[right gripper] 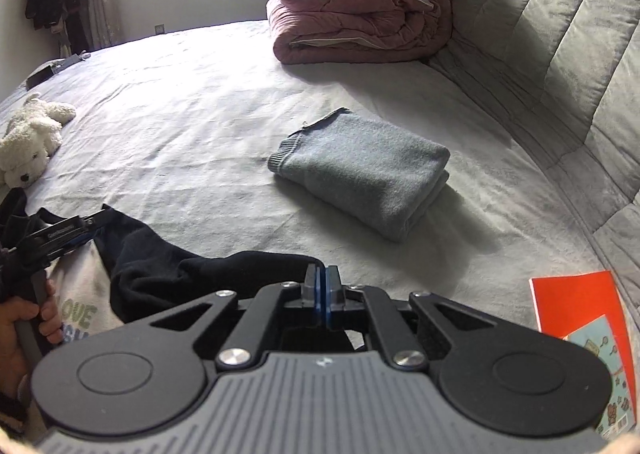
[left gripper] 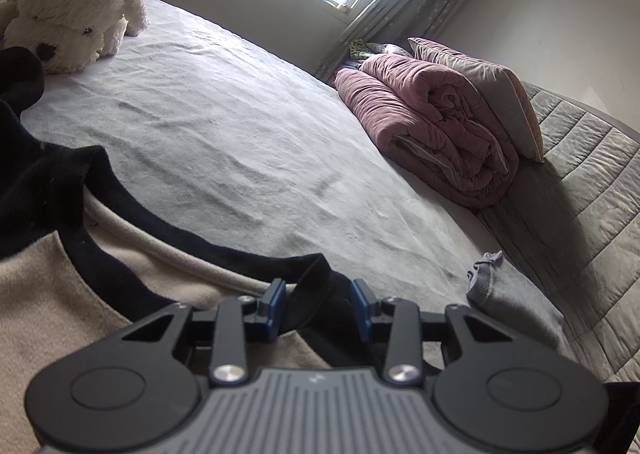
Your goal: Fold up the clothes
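Two claws are at work on your shirt. From the left wrist, your left claw has its pads apart, straddling the black collar of the beige shirt spread on the bed; a plush dog lies beyond. From the right wrist, your right claw is clamped on the shirt's black sleeve. A folded grey sweater lies well apart, with a pink quilt behind.
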Demonstrator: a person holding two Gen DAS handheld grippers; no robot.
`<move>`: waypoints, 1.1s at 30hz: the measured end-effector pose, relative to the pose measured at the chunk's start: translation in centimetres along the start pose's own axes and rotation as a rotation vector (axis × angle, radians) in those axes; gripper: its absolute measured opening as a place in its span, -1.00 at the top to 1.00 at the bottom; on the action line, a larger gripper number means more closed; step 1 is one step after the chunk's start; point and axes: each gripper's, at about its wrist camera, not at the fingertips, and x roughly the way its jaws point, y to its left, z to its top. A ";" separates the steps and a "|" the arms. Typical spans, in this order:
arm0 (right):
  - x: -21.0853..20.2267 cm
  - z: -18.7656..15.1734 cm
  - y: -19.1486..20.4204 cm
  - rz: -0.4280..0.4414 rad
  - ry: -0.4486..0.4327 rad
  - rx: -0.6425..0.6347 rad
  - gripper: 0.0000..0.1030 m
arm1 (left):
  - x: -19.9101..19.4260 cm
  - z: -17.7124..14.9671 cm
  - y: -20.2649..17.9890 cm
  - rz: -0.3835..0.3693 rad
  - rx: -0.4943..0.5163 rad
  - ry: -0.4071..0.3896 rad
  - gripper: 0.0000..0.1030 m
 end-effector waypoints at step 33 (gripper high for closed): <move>9.8 -0.5 3.9 0.194 -0.043 0.013 0.03 | -0.3 0.3 -2.5 0.076 0.191 0.060 0.13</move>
